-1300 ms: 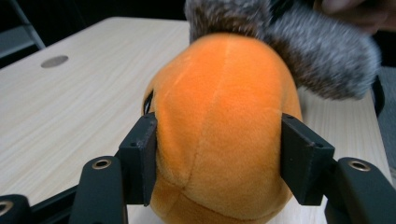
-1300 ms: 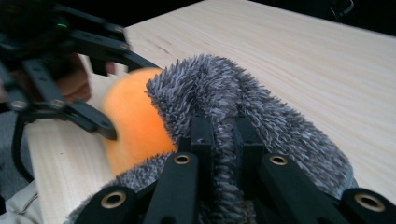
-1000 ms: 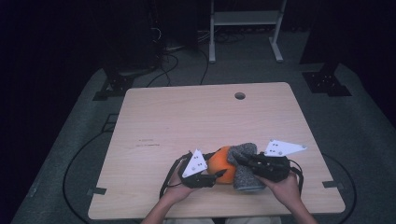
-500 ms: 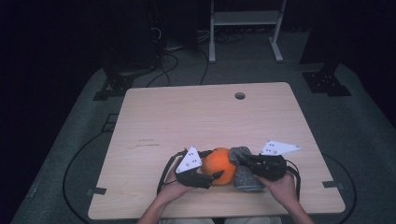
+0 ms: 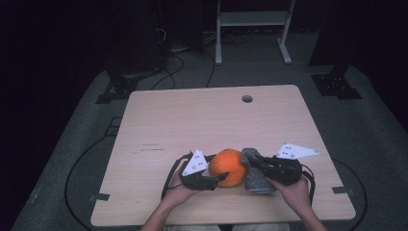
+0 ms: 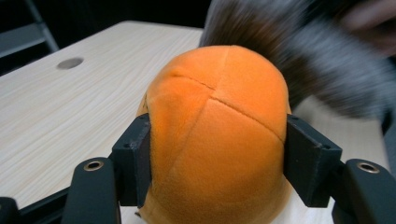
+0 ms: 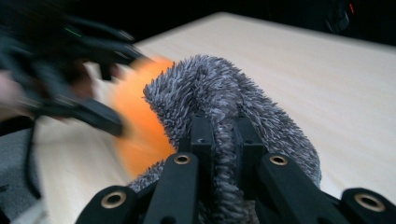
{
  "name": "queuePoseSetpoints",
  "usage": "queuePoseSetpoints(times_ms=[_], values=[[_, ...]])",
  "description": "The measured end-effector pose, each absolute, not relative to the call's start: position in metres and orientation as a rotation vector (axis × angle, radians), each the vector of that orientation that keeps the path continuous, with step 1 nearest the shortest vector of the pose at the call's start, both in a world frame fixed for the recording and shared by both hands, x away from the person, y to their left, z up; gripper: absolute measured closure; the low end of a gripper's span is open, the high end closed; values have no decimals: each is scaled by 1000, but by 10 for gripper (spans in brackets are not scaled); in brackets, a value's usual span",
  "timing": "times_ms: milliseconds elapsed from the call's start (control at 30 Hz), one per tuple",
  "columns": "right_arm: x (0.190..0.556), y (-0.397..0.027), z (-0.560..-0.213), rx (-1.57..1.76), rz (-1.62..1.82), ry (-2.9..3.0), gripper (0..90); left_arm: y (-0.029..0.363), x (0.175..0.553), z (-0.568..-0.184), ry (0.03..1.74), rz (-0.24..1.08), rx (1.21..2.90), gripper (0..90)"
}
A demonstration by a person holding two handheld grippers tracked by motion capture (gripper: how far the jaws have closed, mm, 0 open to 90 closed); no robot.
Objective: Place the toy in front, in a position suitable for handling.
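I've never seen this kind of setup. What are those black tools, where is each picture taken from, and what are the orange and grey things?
A person sits at a wooden table with a two-jaw hand-held gripper in each hand. The high view looks down from above; the other two come from cameras riding on the grippers. The left gripper has an orange plush ball between its jaws; they have just been closing, and the pads touch both its sides. The right gripper is shut on a fold of fuzzy grey cloth, which lies against the ball.
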State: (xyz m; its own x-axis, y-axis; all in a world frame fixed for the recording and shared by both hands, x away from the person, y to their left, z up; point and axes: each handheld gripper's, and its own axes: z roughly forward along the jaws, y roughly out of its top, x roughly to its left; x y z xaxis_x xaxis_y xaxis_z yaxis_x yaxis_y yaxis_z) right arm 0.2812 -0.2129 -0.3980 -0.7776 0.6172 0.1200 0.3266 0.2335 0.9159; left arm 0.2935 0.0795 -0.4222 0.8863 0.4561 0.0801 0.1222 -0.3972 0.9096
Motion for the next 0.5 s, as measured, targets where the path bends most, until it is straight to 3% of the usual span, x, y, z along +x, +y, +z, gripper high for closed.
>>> queuePoseSetpoints(times_ms=[100, 267, 433, 500], values=[[272, -194, -388, 766, 1543, 2260, 810, 80, 292, -419, 406, 373, 1961, 356], [277, -190, -403, 780, 1484, 2285, 810, 80, 289, -417, 389, 349, 1969, 359], [283, -194, -410, 826, 1480, 2268, 809, 81, 296, -424, 392, 296, 1956, 133], [286, -197, -412, 851, 1498, 2261, 809, 80, 299, -429, 421, 298, 1977, 92]])
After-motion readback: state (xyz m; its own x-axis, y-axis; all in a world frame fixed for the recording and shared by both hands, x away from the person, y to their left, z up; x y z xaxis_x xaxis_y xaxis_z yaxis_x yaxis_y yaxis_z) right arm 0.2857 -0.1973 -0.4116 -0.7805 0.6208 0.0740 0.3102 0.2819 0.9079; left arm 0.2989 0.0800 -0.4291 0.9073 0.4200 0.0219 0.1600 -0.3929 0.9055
